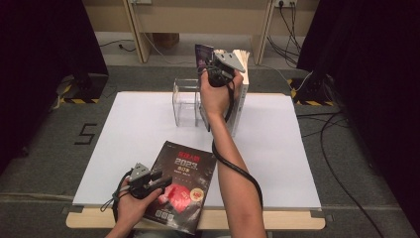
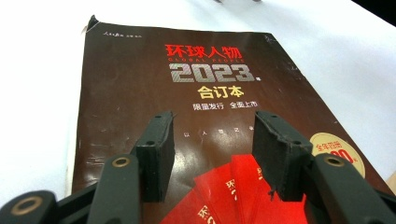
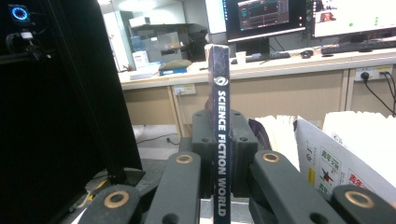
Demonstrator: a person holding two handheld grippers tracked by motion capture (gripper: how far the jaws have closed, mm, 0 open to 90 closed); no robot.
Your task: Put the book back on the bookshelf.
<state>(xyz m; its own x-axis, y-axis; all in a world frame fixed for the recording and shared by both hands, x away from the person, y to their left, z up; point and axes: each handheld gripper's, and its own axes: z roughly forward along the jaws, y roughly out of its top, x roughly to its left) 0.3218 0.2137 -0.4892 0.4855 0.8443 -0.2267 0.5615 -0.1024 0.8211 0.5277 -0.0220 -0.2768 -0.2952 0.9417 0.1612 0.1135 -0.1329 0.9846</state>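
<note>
My right gripper (image 1: 214,67) is raised at the back of the table, shut on a thin dark magazine (image 1: 203,54) held upright. In the right gripper view its spine (image 3: 220,116) reads SCIENCE FICTION WORLD and stands clamped between the two pads (image 3: 219,154). Just to its right stand white-paged books (image 1: 241,84) and a white cover (image 3: 345,172). My left gripper (image 1: 159,178) is open at the front edge, hovering low over a dark magazine with red print and "2023" (image 1: 182,186), (image 2: 196,93). Nothing sits between the left pads (image 2: 161,144).
A clear plastic holder (image 1: 185,101) stands left of the upright books on the white sheet (image 1: 133,134). Black curtains and stands flank the table. A desk with monitors (image 3: 280,18) lies beyond. Cables trail on the floor at the right.
</note>
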